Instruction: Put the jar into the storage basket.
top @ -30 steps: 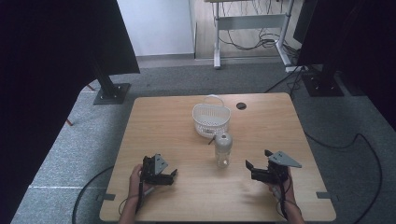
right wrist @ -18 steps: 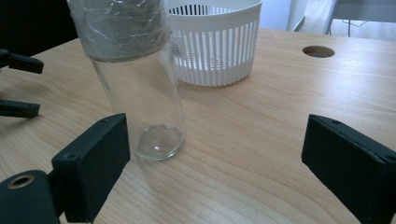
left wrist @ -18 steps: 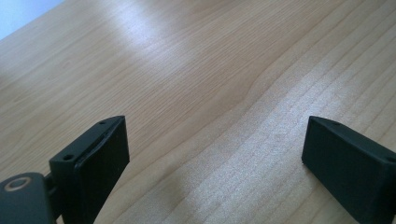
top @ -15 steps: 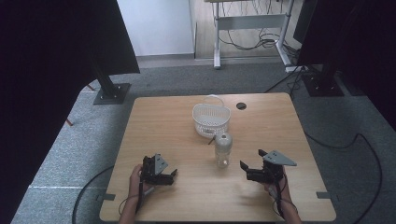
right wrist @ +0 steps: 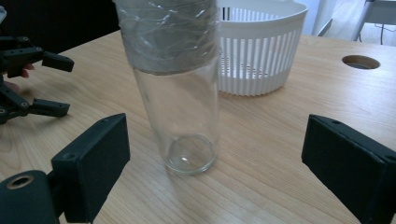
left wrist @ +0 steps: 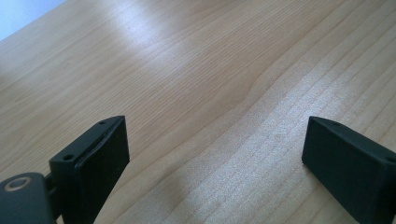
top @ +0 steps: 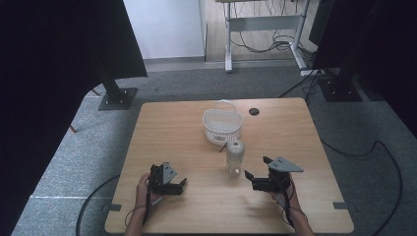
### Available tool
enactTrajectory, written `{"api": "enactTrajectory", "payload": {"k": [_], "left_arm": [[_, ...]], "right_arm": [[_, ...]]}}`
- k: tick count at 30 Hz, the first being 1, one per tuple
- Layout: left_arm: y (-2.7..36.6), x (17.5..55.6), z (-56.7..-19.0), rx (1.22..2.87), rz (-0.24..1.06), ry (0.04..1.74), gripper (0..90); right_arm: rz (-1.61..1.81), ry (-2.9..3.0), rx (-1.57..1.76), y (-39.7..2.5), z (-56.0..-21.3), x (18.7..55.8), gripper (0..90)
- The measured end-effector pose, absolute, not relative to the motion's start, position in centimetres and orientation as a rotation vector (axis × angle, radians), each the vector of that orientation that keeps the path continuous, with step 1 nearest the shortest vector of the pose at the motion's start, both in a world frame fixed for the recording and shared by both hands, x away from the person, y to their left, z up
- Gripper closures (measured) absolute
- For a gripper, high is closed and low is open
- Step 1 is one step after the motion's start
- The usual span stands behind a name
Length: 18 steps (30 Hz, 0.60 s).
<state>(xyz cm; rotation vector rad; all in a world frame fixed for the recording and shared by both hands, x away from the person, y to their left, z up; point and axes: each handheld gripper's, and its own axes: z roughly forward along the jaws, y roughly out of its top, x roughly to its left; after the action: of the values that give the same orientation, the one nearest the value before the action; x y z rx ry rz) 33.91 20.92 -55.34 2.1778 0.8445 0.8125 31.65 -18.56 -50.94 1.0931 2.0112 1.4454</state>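
bottle [top: 235,157] stands upright near the middle of my wooden table [top: 172,128] in the high view, a clear one with a crinkled wrap around its upper half, just on the near side of the white slatted basket [top: 223,125]. my right gripper [top: 255,173] sits just to the bottle's right, jaws spread and pointing at it, not touching it. my left gripper [top: 179,186] rests low over the table's near left part, well apart from the bottle, jaws spread as well. a round hole [top: 253,111] shows in the tabletop beyond the basket. in the left gripper view i see my two black jaws wide apart over bare wood grain [left wrist: 205,84], with nothing between them. in the right gripper view the bottle [right wrist: 180,88] stands upright between the lines of my two jaws but farther out than their tips, a little left of centre, its glassy base planted on the table [right wrist: 280,126]; both jaws are released and wide, clear of the bottle on either side. the basket [right wrist: 261,51] stands behind the bottle and to its right, close to it, and i cannot tell whether they touch. the other gripper [right wrist: 46,84] shows at the far left with its jaws parted.
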Motion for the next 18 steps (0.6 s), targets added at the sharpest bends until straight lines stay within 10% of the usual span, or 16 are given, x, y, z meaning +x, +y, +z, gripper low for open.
{"api": "enactTrajectory", "payload": {"k": [18], "left_arm": [[20.9,33.9,-55.3,2.182,0.817,0.84,7.1]], "right_arm": [[1.439,2.068,1.051,-15.5,-50.3,32.7,6.7]]}}
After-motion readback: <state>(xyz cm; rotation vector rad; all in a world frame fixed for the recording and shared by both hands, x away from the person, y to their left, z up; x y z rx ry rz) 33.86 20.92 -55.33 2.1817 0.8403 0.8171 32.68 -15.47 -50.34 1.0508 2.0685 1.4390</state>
